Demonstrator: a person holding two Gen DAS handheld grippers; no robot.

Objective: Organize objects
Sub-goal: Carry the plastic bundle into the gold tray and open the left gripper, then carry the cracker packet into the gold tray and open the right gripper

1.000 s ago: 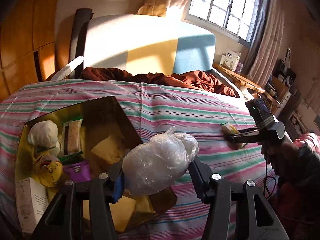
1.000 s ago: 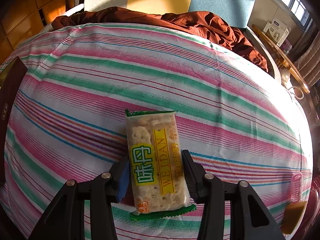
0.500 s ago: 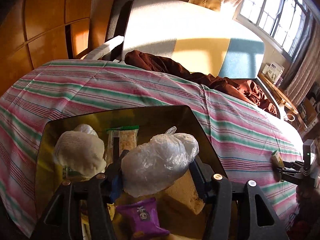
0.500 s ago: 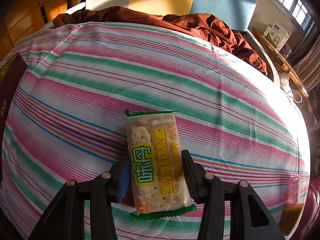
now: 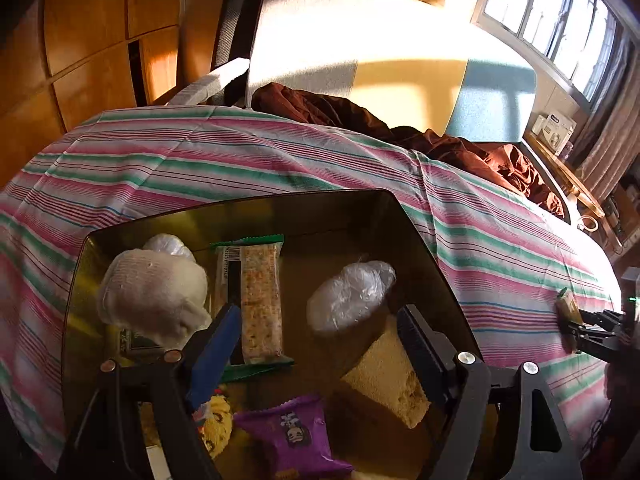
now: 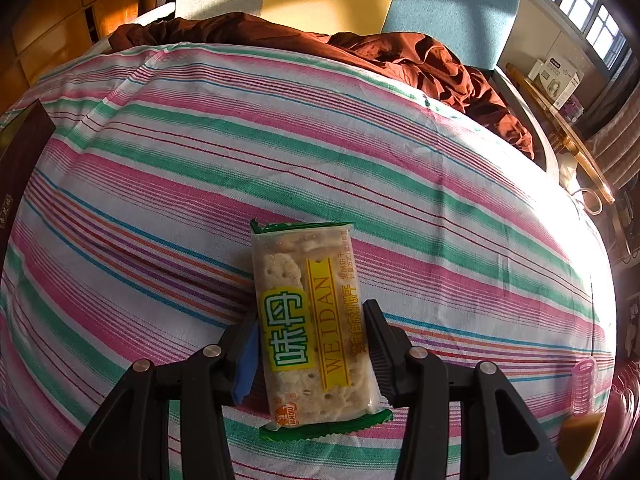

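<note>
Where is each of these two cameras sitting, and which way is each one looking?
Left wrist: rides the left gripper, looking down into a gold tray where a plastic-wrapped bundle lies between its just-opened fingers; the other gripper shows at far right.
Right wrist: rides the right gripper, looking down at the cracker packet it grips.
Shared: striped cloth, brown fabric, tray edge.

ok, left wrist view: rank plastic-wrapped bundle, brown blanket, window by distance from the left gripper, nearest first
1. plastic-wrapped bundle: in the box, just beyond the open left gripper.
2. brown blanket: crumpled at the far edge of the striped cloth.
3. window: upper right, on the far wall.
</note>
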